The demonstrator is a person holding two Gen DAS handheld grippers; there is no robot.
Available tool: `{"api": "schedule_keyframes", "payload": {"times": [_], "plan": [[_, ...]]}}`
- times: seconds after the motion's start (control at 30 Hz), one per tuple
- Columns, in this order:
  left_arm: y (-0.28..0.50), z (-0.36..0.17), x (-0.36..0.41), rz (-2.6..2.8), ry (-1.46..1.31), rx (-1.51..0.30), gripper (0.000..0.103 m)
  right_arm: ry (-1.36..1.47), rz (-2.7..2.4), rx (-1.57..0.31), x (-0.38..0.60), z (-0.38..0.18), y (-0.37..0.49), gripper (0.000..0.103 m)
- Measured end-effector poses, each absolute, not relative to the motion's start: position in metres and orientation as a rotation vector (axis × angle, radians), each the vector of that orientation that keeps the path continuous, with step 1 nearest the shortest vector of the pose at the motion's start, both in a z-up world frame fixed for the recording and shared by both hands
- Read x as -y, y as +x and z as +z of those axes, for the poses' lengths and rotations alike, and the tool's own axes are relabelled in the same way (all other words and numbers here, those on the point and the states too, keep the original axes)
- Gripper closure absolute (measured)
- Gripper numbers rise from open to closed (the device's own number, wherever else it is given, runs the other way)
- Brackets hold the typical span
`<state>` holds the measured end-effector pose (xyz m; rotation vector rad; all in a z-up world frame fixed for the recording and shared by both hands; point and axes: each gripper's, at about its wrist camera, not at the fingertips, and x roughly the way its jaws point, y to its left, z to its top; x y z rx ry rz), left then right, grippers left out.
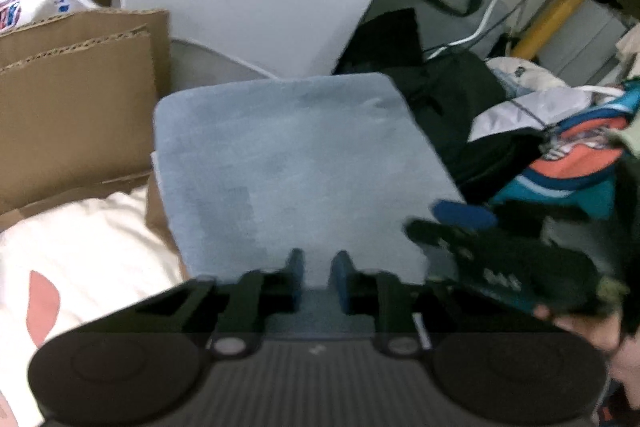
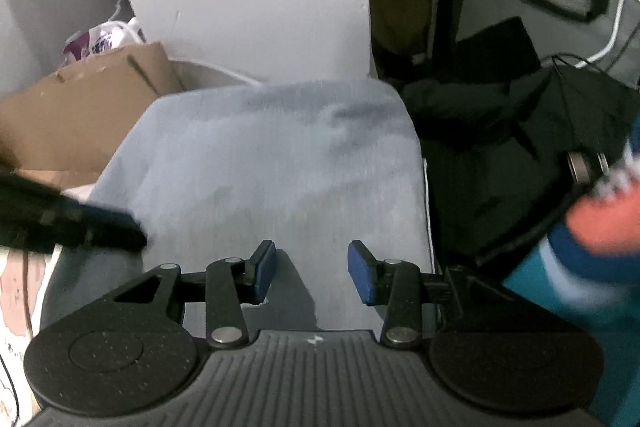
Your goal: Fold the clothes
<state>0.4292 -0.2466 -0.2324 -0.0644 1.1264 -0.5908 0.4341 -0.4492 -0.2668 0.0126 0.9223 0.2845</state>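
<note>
Left wrist view: left gripper pinches the blue towel's near edge, apparently; right gripper, half-open, should grip alongside.

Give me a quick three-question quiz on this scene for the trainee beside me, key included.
1. True or false: the jaws of the right hand-held gripper are clamped shut.
2. In the left wrist view, what lies just left of the folded blue cloth? A) a cardboard box B) a grey suitcase C) a black bag
3. Which hand-held gripper is pinching the near edge of the cloth?

Key
1. False: its pads stand apart above the cloth, with nothing gripped.
2. A: the cardboard box.
3. The left hand-held gripper, which is shut with the cloth's edge between its pads.
</note>
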Motion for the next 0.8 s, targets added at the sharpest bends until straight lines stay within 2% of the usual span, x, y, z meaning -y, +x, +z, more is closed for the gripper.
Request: {"api": "schedule_keyframes", "payload": {"times": [0.13,0.63,0.73,0.8], "plan": [[0.443,-0.243,0.23,-0.581,-0.173,-1.183,0.1,0.011,0.279,-0.92,0.453,-0.27,0.41,0.056],[0.408,-0.24,0.211,-0.601,-0.184,-1.159,0.1,0.067,0.23,-0.972,0.472,-0.265,0.321,0.056],[0.387,-0.236,0.203,-0.587,-0.183,-1.143,0.094,0.113,0.199,-0.963,0.477,-0.261,0.312,0.056],[0.374,-0.233,0.198,-0.59,-0.183,-1.129,0.086,0.14,0.178,-0.956,0.48,-0.259,0.307,0.056]]}}
